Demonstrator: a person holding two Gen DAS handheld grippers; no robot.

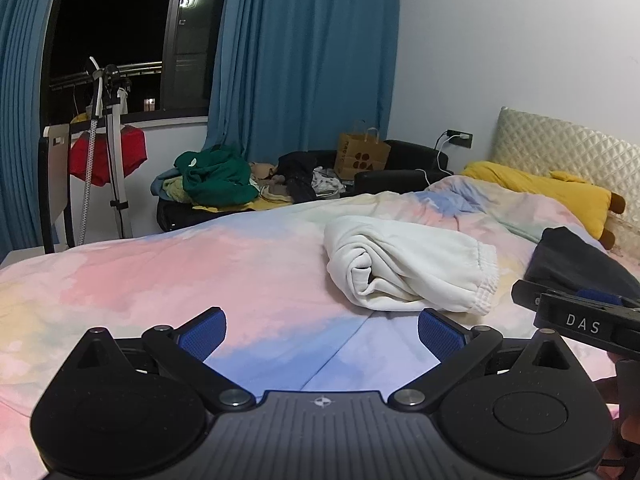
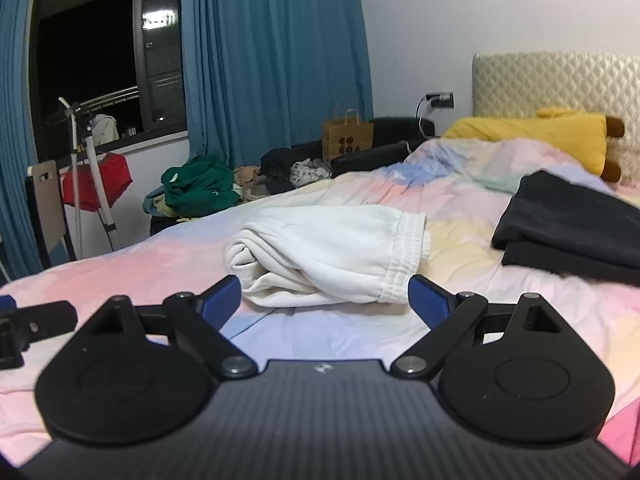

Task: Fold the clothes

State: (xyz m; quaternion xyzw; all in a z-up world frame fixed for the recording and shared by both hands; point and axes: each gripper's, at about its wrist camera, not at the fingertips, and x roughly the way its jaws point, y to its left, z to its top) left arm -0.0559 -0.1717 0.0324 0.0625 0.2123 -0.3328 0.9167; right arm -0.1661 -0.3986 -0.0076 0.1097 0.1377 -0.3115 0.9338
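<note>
A folded white garment (image 1: pixel 412 264) with an elastic cuff lies on the pastel bedspread (image 1: pixel 180 264). In the right wrist view the white garment (image 2: pixel 328 252) sits just beyond my right gripper (image 2: pixel 324 300), which is open and holds nothing. My left gripper (image 1: pixel 322 330) is also open and empty, a little short and to the left of the garment. A folded dark garment (image 2: pixel 572 228) rests to the right, also seen in the left wrist view as a dark garment (image 1: pixel 580 260). The right gripper's body (image 1: pixel 580 320) shows at the right edge of the left view.
A yellow plush pillow (image 2: pixel 540 136) lies by the quilted headboard (image 2: pixel 560 80). Beyond the bed a pile of clothes (image 1: pixel 216 180), a paper bag (image 1: pixel 360 156) and a black sofa (image 1: pixel 400 168) stand under blue curtains (image 1: pixel 304 52). A stand with a red garment (image 1: pixel 108 156) is at the left.
</note>
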